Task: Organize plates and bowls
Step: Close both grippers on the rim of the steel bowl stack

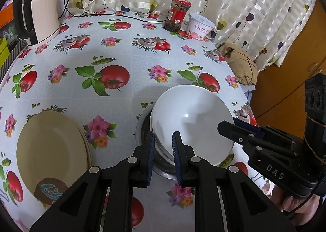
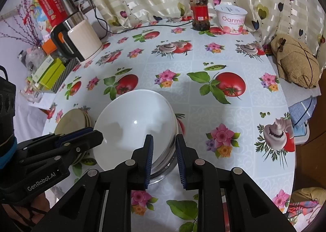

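Note:
A white bowl (image 1: 193, 113) (image 2: 134, 122) sits tilted on other white bowls nested in a steel bowl (image 1: 142, 126) (image 2: 165, 162) on the tomato-print table. My left gripper (image 1: 163, 138) (image 2: 95, 132) is shut on the near left rim of the white bowl, one pad inside and one outside. My right gripper (image 2: 164, 139) (image 1: 226, 126) straddles the opposite rim with a narrow gap; its outer pad stands clear of the bowl beside the steel wall, so it is open. A stack of beige plates (image 1: 51, 146) (image 2: 71, 122) lies to the left of the bowls.
At the back left stands a white electric kettle (image 1: 44, 16) (image 2: 81, 42) with its cord. A red-lidded jar (image 1: 177, 16) and a yogurt tub (image 1: 200, 26) stand by the curtain. A burlap bag (image 1: 240, 62) lies off the table's right edge, with boxes past the left edge.

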Demonstrator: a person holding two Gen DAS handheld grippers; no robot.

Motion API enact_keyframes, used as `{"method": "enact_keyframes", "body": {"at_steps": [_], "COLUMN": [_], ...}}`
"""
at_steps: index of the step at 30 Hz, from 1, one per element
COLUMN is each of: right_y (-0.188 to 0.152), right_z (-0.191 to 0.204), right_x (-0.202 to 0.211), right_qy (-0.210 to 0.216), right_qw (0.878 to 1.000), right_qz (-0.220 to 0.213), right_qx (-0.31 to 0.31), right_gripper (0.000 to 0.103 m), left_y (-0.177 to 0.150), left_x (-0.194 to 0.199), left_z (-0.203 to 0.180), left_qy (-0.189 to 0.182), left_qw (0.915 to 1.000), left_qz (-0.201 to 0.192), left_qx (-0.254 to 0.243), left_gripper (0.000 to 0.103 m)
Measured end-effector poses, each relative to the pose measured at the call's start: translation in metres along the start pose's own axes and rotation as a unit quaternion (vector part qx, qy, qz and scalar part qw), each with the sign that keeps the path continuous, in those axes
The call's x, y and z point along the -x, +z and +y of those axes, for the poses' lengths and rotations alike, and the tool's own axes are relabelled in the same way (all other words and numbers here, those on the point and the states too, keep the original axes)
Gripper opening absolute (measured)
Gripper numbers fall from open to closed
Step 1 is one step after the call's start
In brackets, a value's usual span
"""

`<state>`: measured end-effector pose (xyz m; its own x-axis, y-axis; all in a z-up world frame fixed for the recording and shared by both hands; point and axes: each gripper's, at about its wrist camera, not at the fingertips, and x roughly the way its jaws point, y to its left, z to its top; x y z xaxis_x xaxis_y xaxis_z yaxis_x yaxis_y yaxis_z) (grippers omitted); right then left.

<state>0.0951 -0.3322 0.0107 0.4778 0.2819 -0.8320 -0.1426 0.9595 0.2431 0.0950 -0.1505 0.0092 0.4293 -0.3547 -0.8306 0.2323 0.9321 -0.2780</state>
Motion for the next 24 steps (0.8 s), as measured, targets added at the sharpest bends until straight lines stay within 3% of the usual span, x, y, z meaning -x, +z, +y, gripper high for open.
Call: {"method": "enact_keyframes", "body": {"at_steps": [5,7,24], "right_y": [0.0010,0.0002,-0.0038], "right_z": [0.0023,0.0025,0.0003], "right_x": [0.0049,0.0050,0.0038], "right_qy": [-0.003,-0.009,-0.009], "right_qw": [1.000,1.000,0.999], "right_qz": [-0.013,-0.016,-0.026], "right_qx": [0.012,0.015,0.020], "right_gripper": [0.021,0.016,0.015], "left_y": [0.0010,0.0025,0.0041], "left_x": [-0.0002,-0.0005,-0.0041], "left_z": [0.0002,0.0006,0.0056], "left_qy": [-0.002,-0.007,-0.014], "left_qw": [1.0000,1.0000,0.9997], "left_qz": [-0.002,-0.004,-0.022], "left_qx": [0.002,0.004,-0.002], "left_gripper": [0.018,0.018,0.018]}}
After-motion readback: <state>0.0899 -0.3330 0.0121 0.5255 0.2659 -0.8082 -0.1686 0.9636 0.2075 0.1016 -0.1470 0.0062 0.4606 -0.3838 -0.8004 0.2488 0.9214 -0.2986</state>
